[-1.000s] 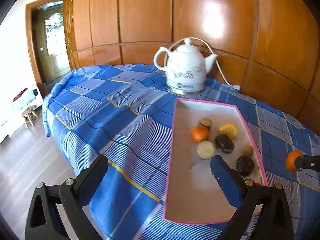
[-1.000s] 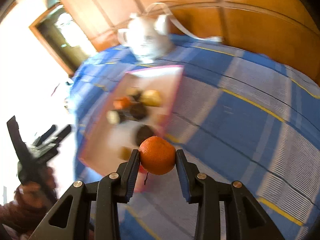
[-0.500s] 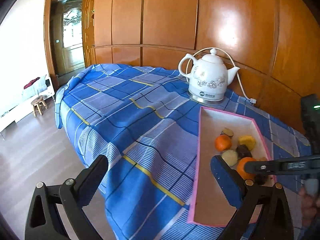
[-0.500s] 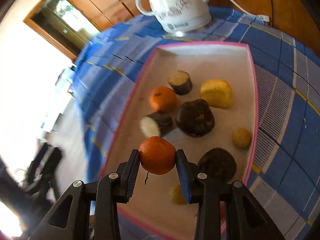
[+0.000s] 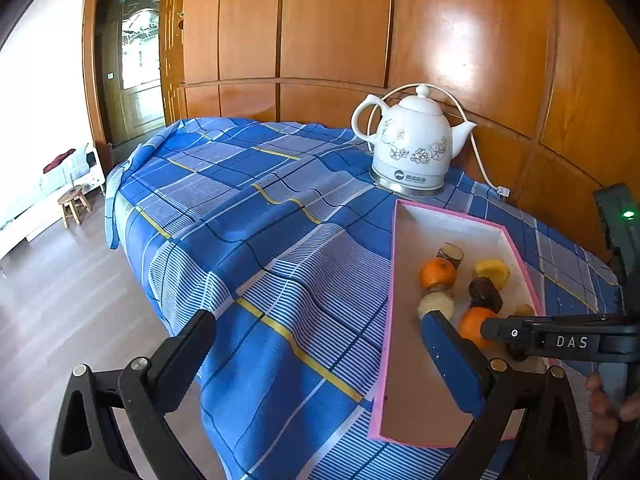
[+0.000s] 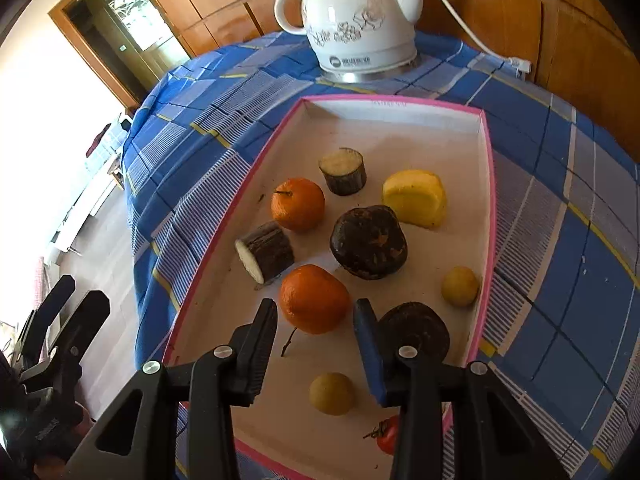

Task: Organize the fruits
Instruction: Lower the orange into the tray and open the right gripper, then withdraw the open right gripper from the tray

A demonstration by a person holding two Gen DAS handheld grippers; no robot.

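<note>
Two hand-held black plastic grippers, each with two angular fingers fixed by silver round-headed screws. The left gripper [image 5: 320,360] has triangular cut-outs in its arms and a blue pad on one finger [image 5: 452,364]. The right gripper [image 6: 316,344] has a ribbed black pad and a blue pad; white letters "DAS" mark its side, and a green light glows on its body.

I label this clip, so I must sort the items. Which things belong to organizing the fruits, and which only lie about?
For the job: tray, near orange, far orange, yellow chunk, far dark fruit, near dark fruit, right tongs.

Lying about: kettle, cord, cloth, stool.
</note>
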